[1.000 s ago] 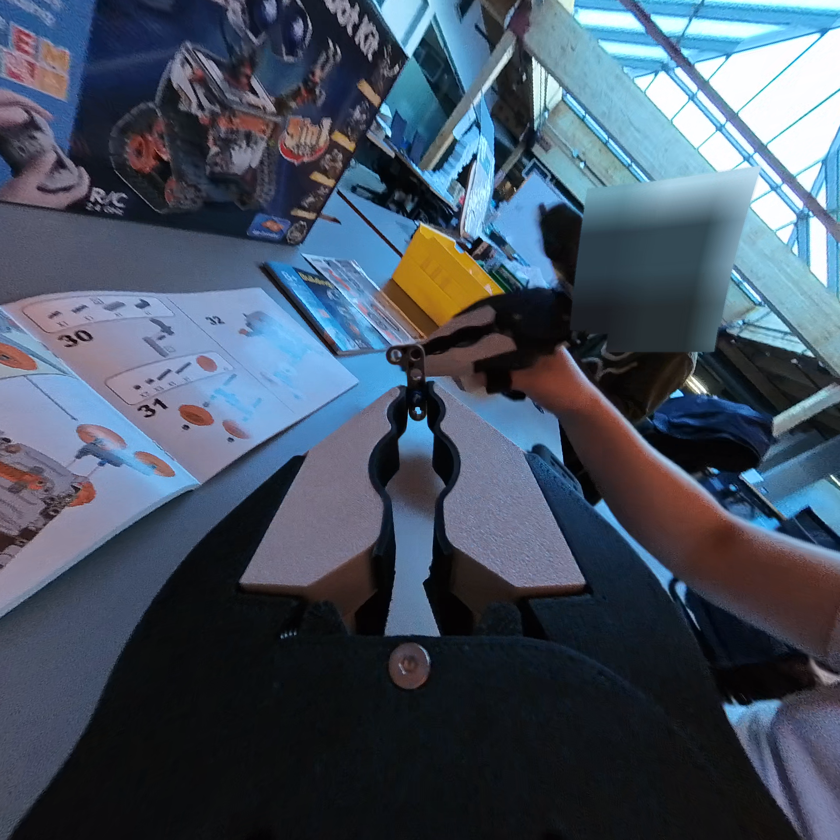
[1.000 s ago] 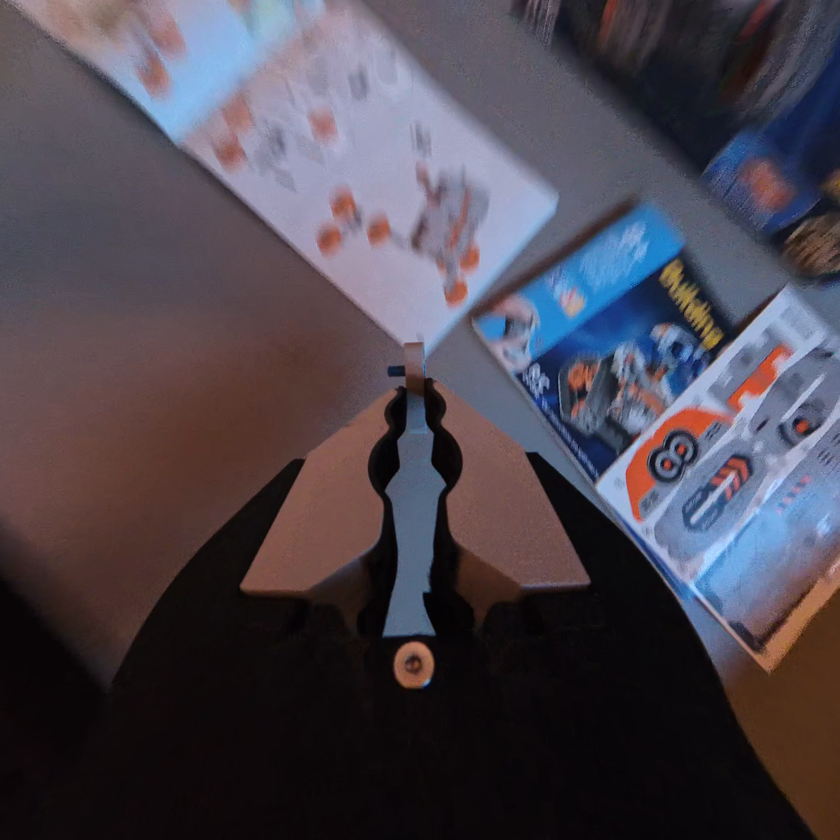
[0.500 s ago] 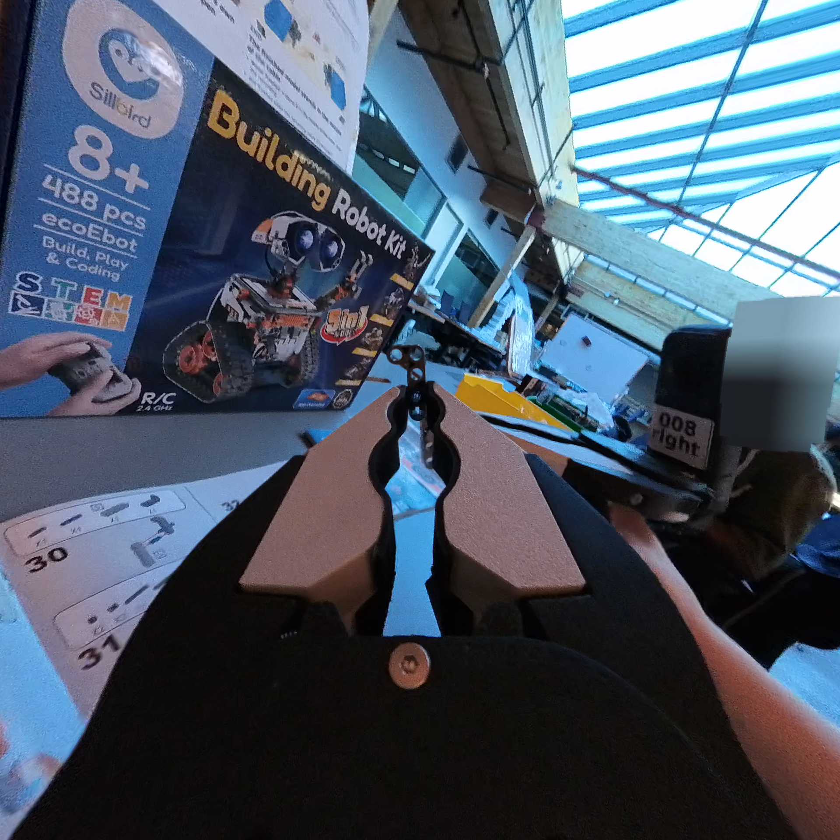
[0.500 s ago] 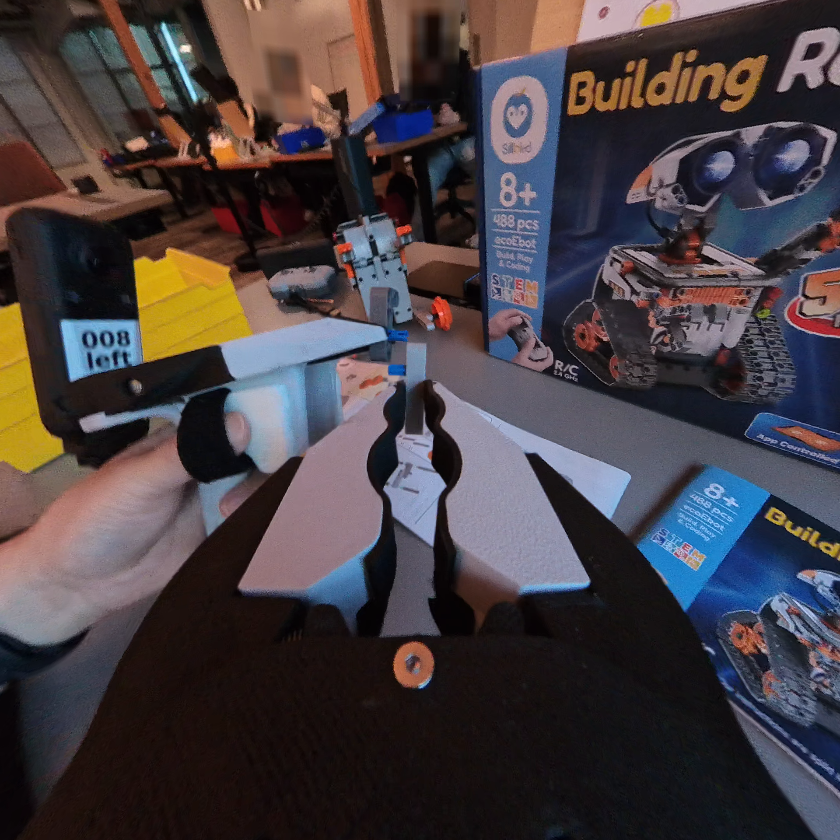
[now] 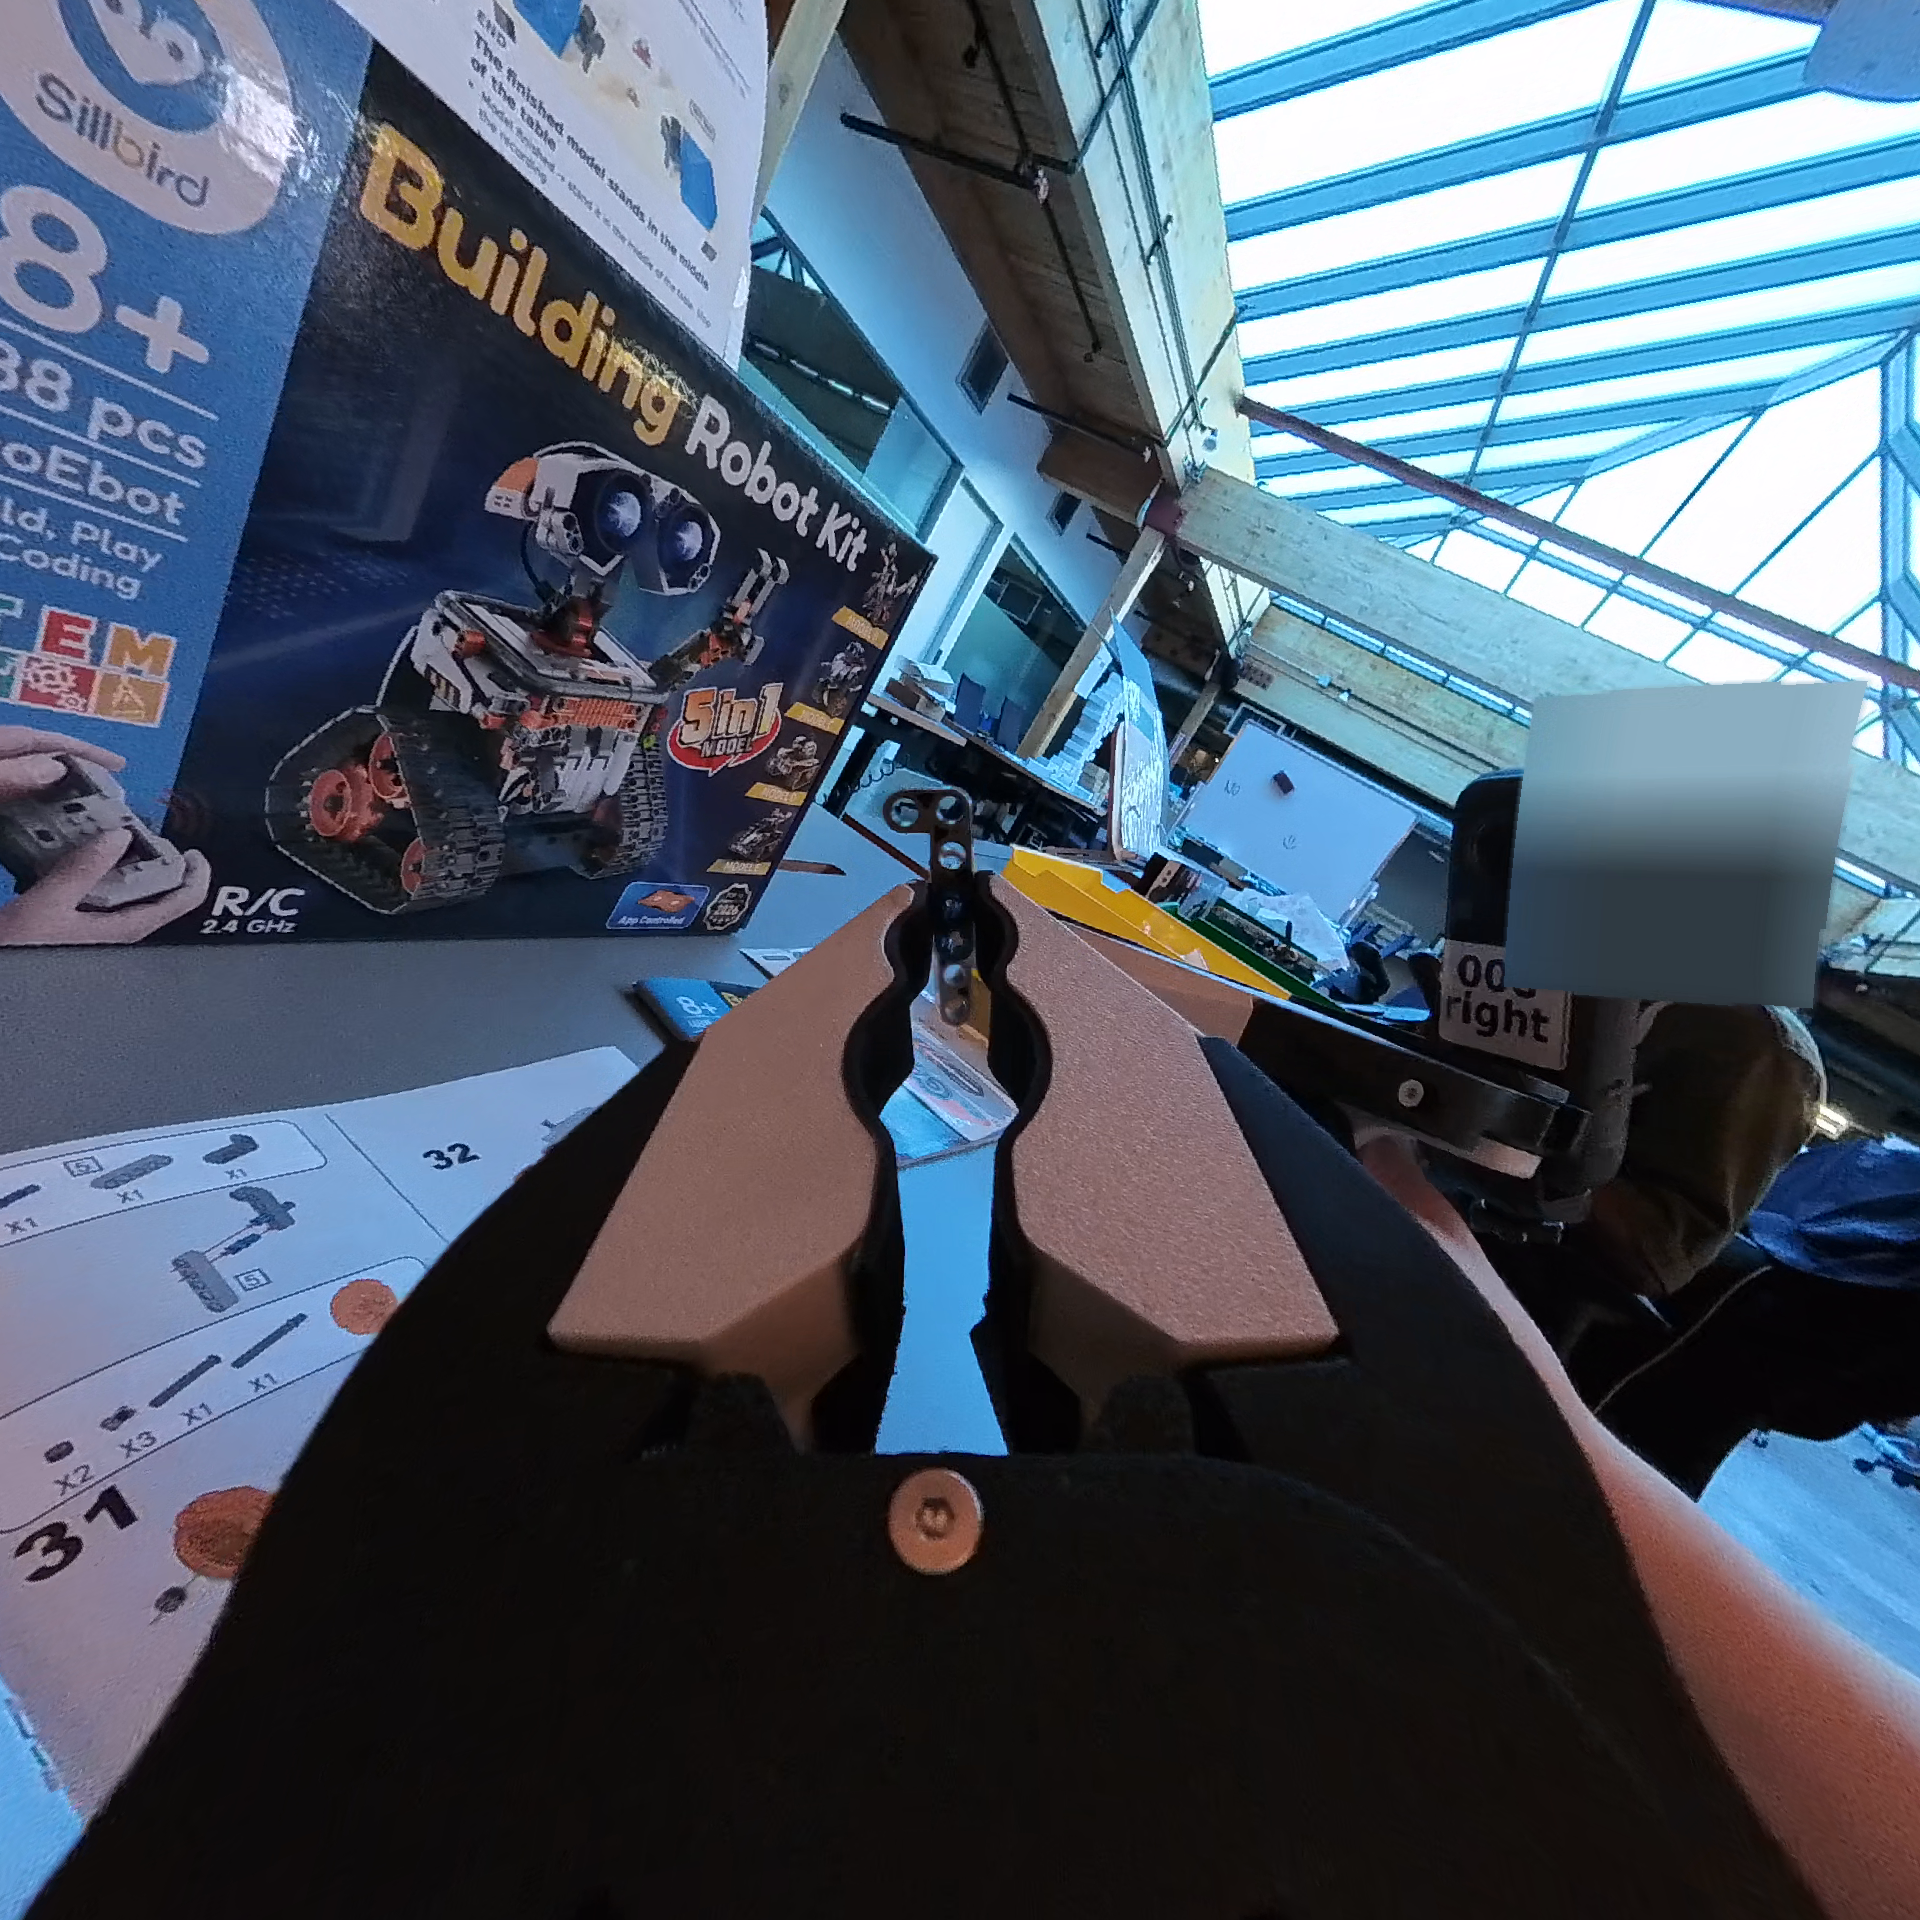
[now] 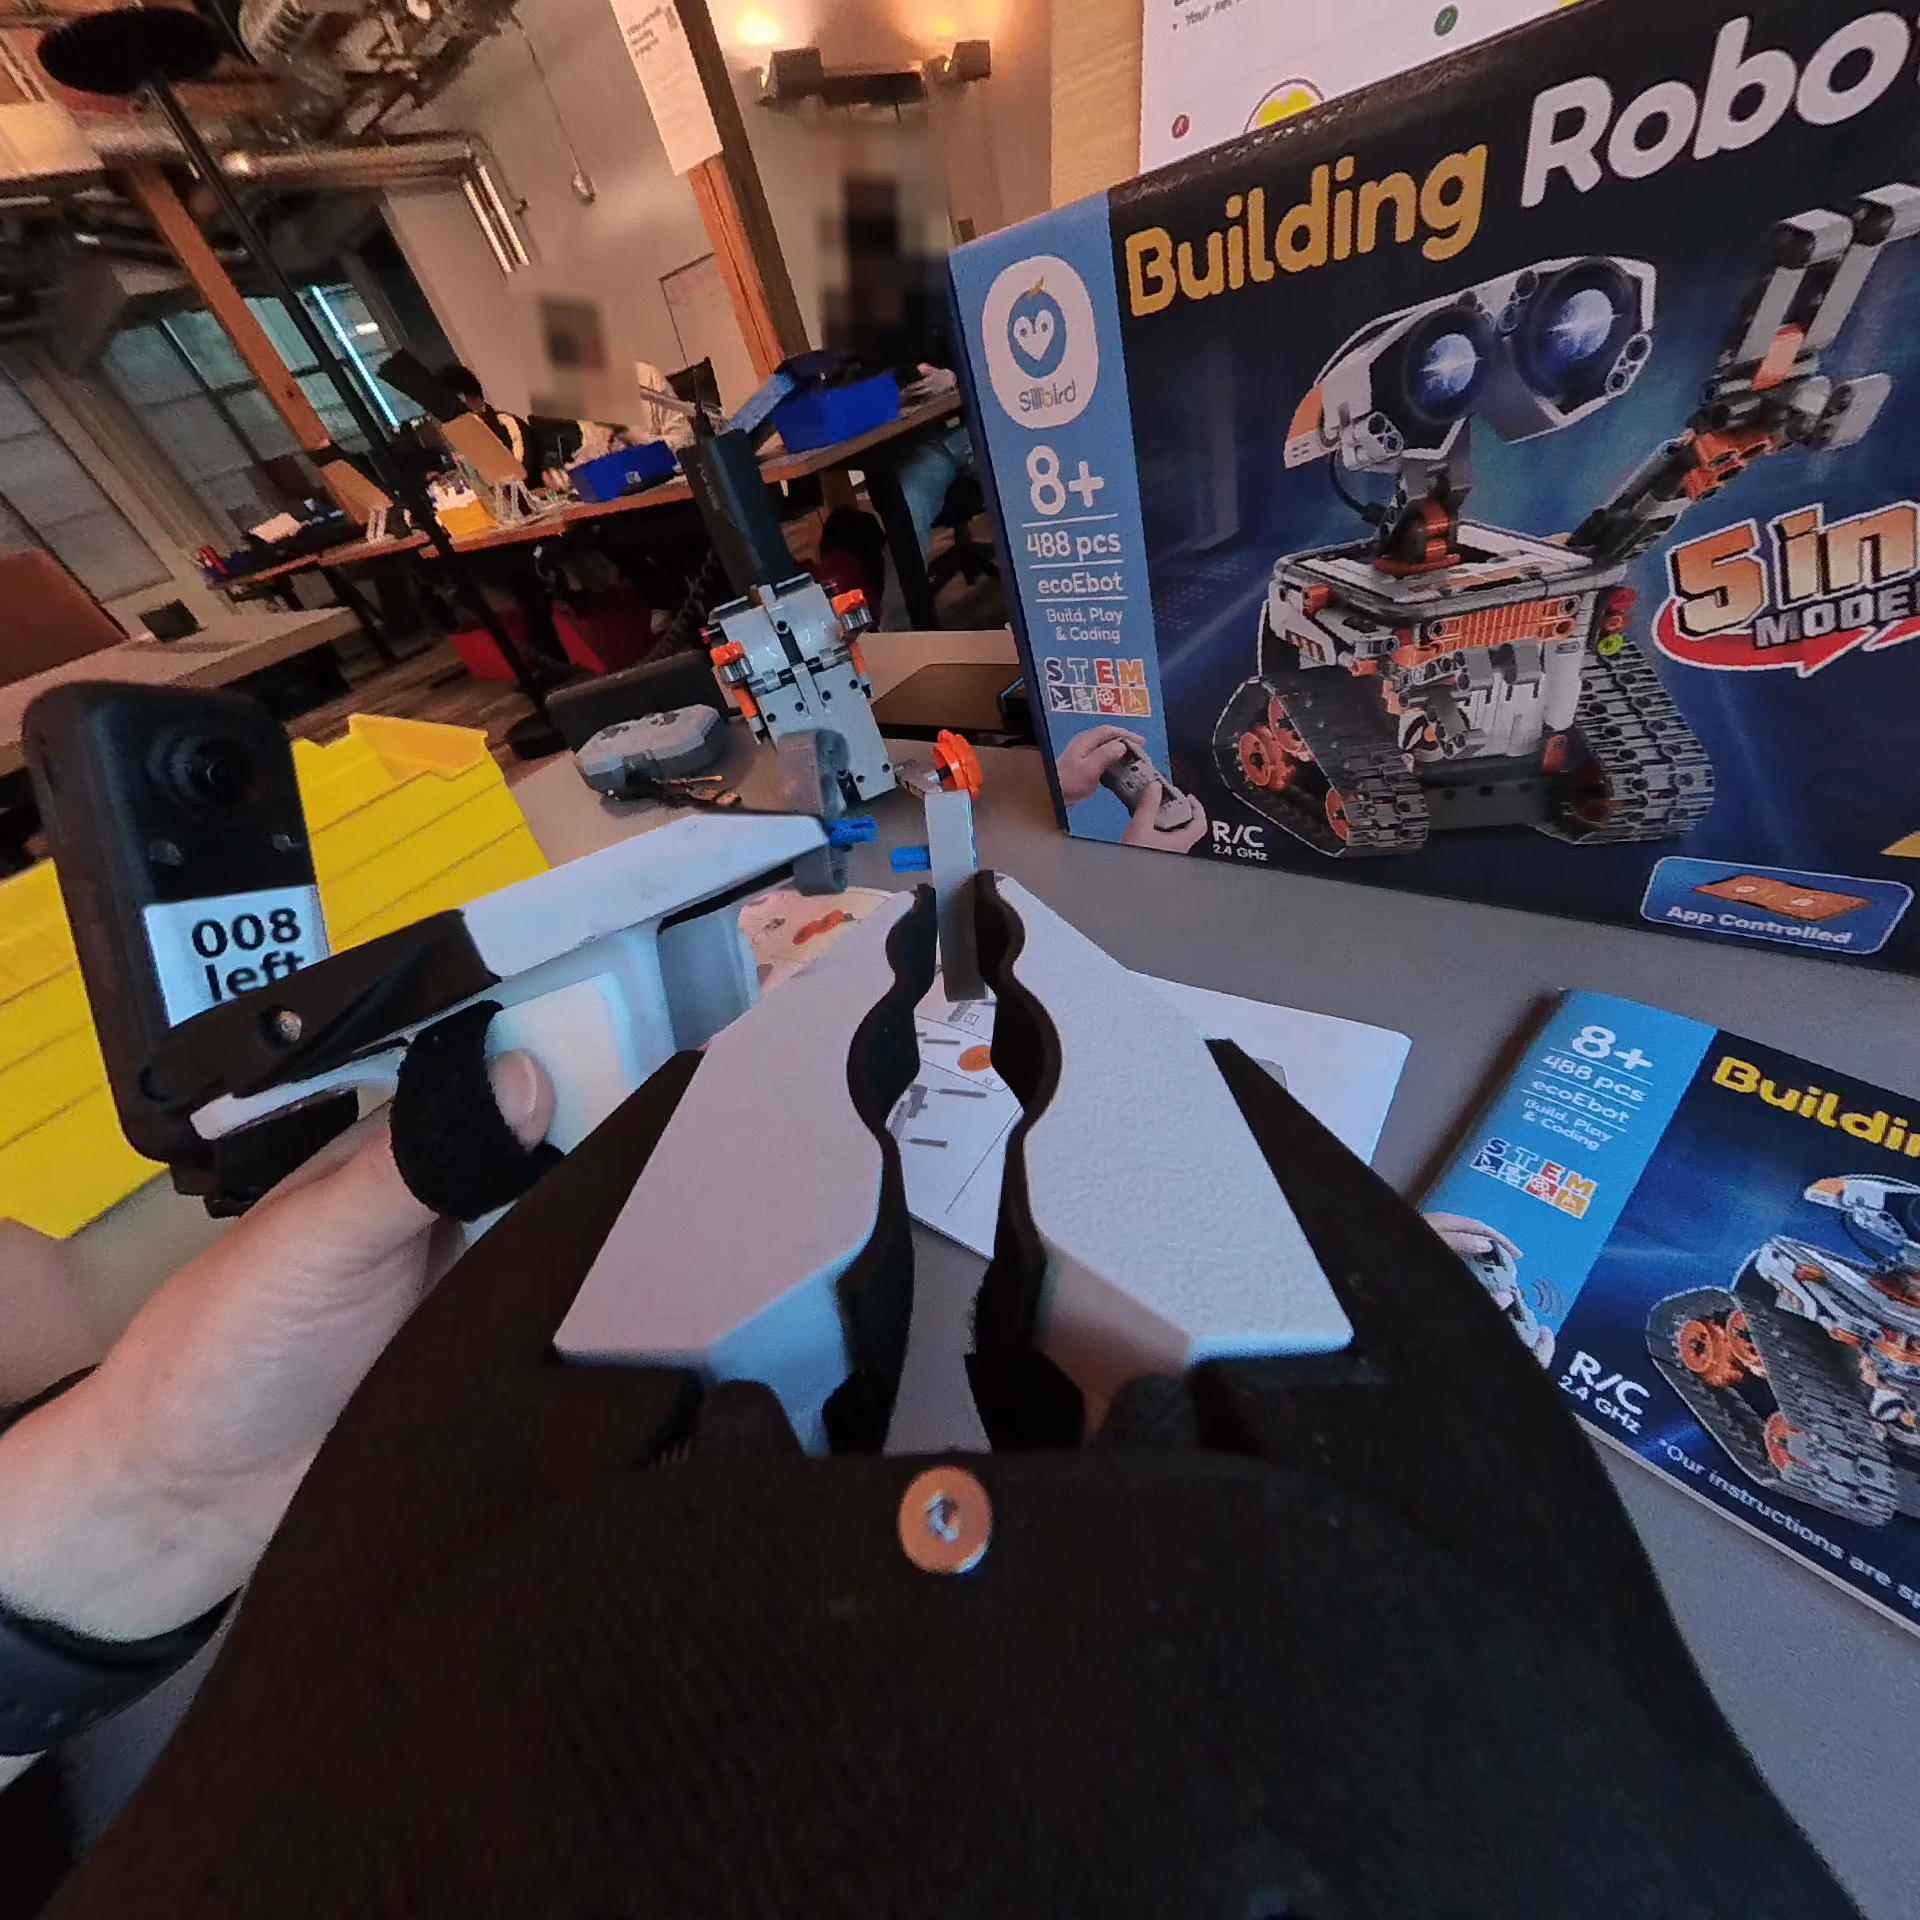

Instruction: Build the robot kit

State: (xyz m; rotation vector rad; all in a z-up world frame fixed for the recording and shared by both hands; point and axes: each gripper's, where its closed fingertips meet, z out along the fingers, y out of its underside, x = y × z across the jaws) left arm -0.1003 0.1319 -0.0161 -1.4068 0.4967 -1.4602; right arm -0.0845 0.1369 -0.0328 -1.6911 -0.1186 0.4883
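Though thin, grey beam [image 6: 951,883] stands upright.

Glossy cardboard box [image 6: 1507,499], matt table [image 6: 1351,935]

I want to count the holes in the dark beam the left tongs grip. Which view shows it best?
The left wrist view: the dark beam stands in the left tongs, holes facing the camera. The right wrist view shows only its tip beside a blue pin.

Left tool [image 5: 948,902] clamps a dark, angled beam [image 5: 943,842] with a row of holes, its bent end up. Right tool [image 6: 951,902] clamps a flat grey beam [image 6: 951,862], upright, with a blue pin [image 6: 907,857] on its left side, above the desk [image 6: 1351,935].
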